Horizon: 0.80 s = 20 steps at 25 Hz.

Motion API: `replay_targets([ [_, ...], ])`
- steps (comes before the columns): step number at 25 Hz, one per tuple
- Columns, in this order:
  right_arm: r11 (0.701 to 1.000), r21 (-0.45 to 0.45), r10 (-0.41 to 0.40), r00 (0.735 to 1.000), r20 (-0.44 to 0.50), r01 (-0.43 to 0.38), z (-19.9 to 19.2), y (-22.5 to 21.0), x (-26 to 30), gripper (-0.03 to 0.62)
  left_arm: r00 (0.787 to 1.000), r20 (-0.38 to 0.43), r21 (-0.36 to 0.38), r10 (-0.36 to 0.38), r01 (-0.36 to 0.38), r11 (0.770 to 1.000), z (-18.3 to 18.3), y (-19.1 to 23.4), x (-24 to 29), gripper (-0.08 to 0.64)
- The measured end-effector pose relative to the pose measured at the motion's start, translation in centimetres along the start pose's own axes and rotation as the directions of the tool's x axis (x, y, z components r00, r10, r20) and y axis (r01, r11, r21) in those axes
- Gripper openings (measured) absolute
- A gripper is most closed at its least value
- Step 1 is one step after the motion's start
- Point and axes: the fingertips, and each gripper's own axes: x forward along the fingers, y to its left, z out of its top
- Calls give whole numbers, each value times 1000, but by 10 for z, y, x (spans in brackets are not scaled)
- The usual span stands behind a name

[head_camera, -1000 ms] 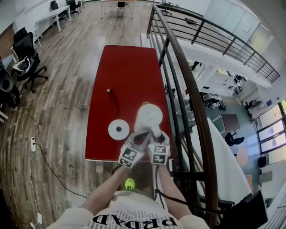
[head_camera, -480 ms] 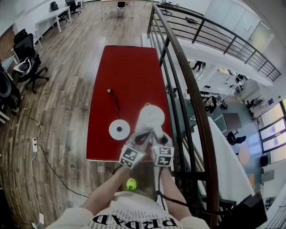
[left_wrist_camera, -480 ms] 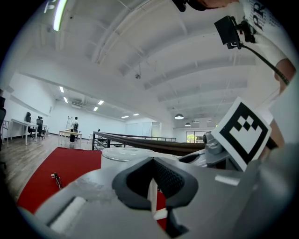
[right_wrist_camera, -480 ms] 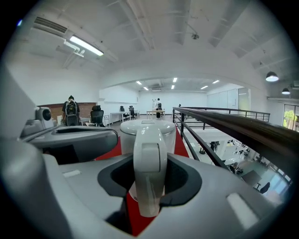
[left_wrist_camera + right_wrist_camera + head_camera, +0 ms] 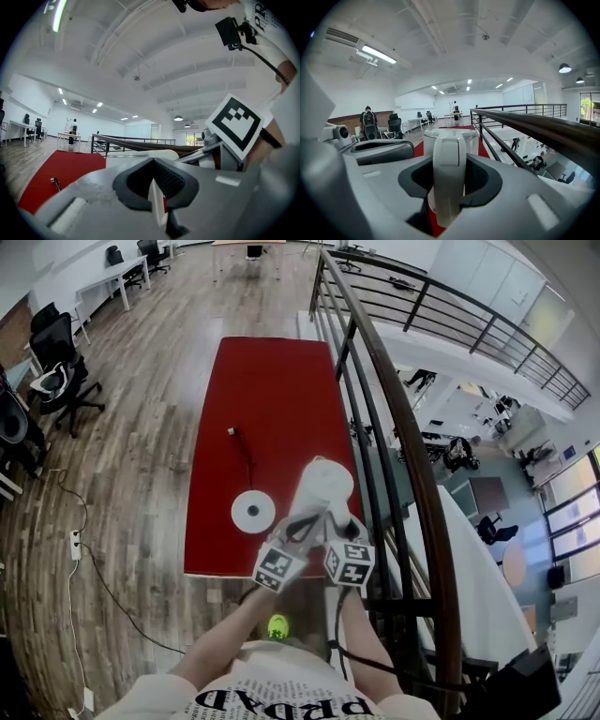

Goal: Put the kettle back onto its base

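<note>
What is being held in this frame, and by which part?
The right tongs grip the white kettle by its handle; the left tongs look shut with nothing in them.

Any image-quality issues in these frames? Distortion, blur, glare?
Head view: heavy fisheye, the straight railing bows. Left gripper view: black corners, and the ceiling light smears into a bright streak. Right gripper view: black corners too; the kettle handle close to the lens looks soft, and the background is sharper.
</note>
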Motion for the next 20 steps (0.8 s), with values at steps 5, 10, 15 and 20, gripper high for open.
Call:
replay_targets([
  [5,1000,-5,8,1000,-10,-8,5,2,-2,141,1000,18,7,6,-6,1000,11,2,-6,-9],
  [10,999,-24,43,999,-7,-43,13,13,-4,140,999,30,18,26,-27,999,19,7,-15,-9],
  [15,994,-43,103,994,29,-101,30,30,-3,140,998,27,31,61,-62,998,19,14,-23,-9],
  [20,985,-56,168,982,90,-164,55,46,-3,139,993,29,38,116,-117,992,26,26,-36,-9],
])
